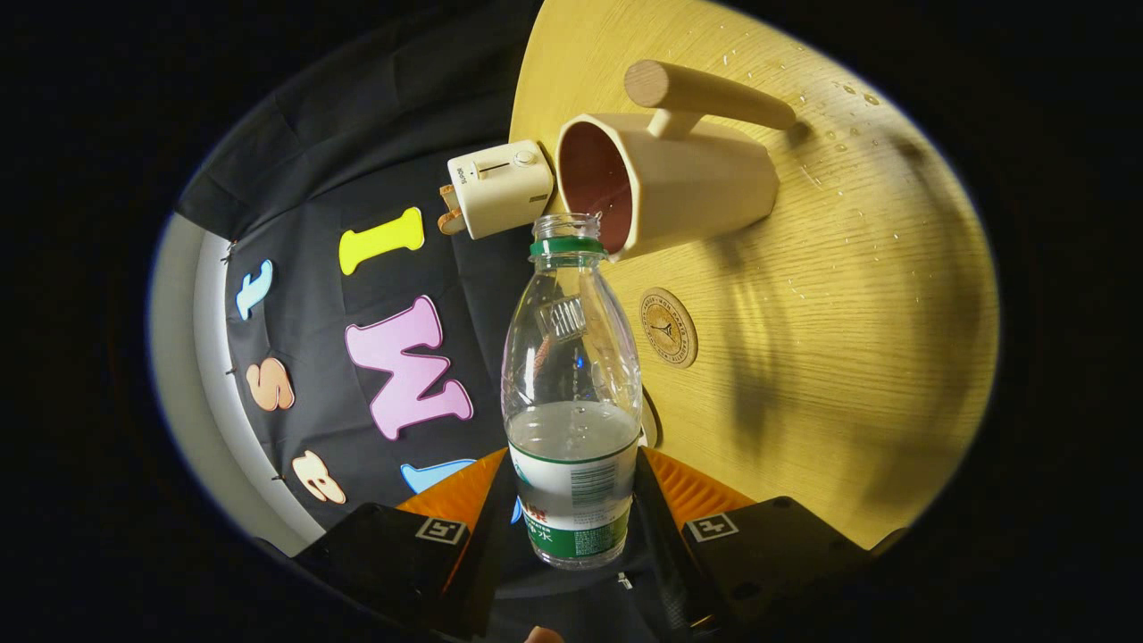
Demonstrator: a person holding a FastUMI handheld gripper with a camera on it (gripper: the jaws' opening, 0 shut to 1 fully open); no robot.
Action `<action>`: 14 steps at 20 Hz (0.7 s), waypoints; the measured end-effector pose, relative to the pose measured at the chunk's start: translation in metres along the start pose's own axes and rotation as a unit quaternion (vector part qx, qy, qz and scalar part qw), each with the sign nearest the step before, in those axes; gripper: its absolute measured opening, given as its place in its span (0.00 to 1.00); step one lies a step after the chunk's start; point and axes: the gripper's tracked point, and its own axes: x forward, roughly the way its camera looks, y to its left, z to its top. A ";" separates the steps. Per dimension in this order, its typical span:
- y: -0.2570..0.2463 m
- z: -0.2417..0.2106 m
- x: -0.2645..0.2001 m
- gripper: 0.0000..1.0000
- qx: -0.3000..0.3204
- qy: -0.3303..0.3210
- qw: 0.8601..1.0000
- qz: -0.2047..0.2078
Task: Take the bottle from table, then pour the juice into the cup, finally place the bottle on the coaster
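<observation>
Currently mid-pour: fingers (571, 527) clamp the open water bottle (571, 393), mouth at the cup (665, 179) rim. Next, likely tip further, then head to the coaster (669, 327).

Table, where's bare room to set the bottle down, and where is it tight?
With the gripper shut on the bottle, the table is bare beyond the coaster, apart from water drops. The coaster itself is free. It is crowded where the cup and toaster sit close together.
</observation>
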 end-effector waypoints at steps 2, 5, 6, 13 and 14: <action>0.001 -0.001 0.000 0.74 0.005 0.001 1.000 0.000; 0.005 -0.002 -0.002 0.74 0.014 0.001 1.000 0.001; 0.005 -0.002 -0.001 0.74 0.018 0.000 1.000 0.002; 0.012 0.001 0.000 0.74 0.041 -0.002 0.999 0.006; 0.013 0.002 0.000 0.74 0.044 -0.003 0.999 0.006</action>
